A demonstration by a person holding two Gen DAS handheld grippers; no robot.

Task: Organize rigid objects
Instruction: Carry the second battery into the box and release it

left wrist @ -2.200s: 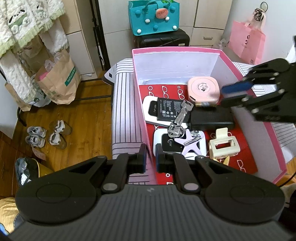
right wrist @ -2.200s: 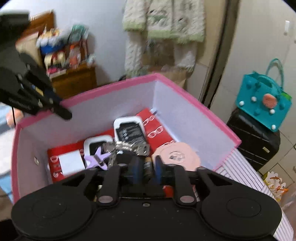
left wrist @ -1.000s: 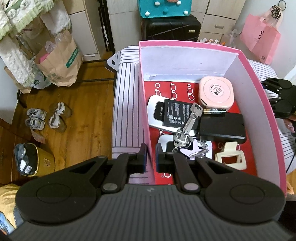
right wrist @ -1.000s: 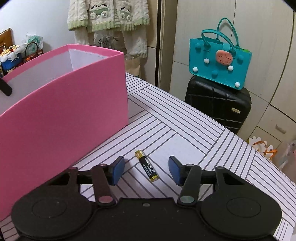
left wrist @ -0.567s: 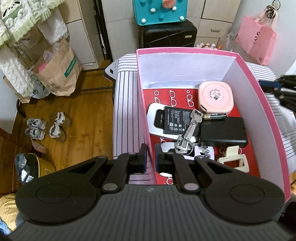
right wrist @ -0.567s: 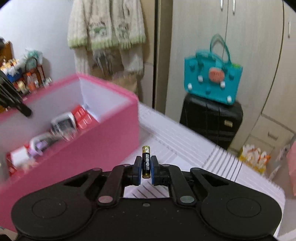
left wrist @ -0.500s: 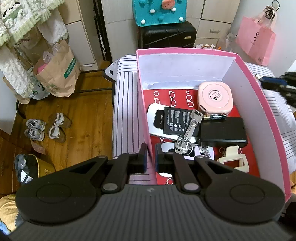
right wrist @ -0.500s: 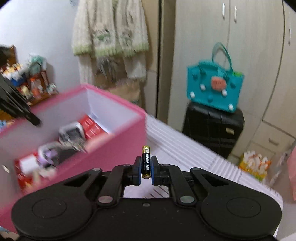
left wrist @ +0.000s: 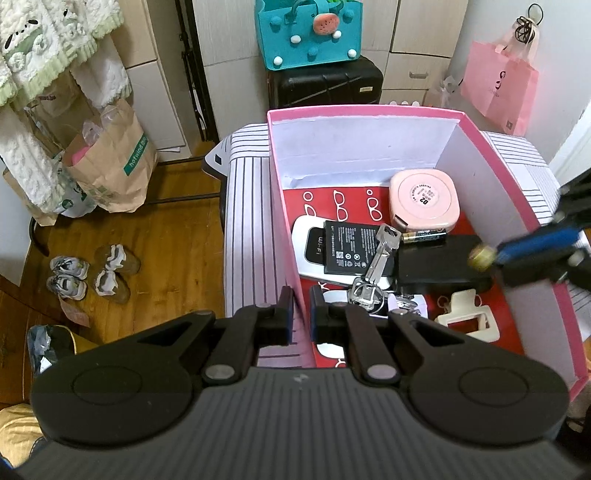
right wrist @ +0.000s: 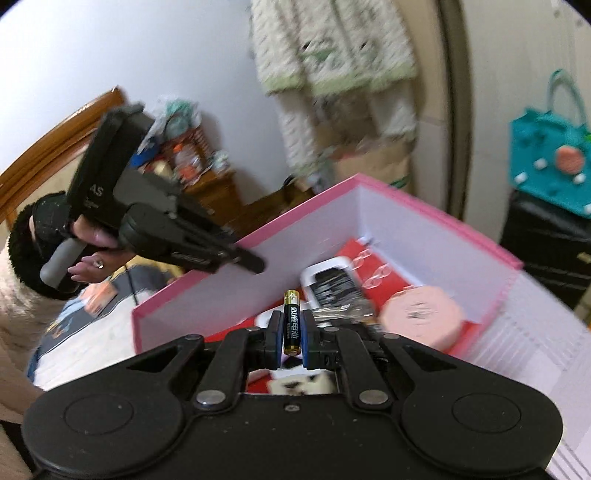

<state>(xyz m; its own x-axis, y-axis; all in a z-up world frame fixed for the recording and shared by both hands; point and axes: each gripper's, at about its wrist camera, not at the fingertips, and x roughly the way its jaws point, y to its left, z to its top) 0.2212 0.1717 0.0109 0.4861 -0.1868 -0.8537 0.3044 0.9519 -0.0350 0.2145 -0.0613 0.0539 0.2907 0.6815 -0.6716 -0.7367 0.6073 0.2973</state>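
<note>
Right wrist: claw (right wrist: pixel 290 334) grips battery (right wrist: pixel 291 322) above pink box (right wrist: pixel 436 218).

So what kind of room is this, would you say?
Probably a lived-in bedroom or spare room: a suitcase by the cabinets, knitted clothes hanging up, and shoes on the wood floor.

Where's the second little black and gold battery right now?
The black and gold battery is pinched upright in the right hand-held gripper, above the open pink box, near its right wall in the left wrist view.

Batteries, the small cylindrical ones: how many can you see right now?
2: one black-and-gold cylindrical battery clamped in the right gripper; another lying inside the pink box. Clutter may hide more.
</note>
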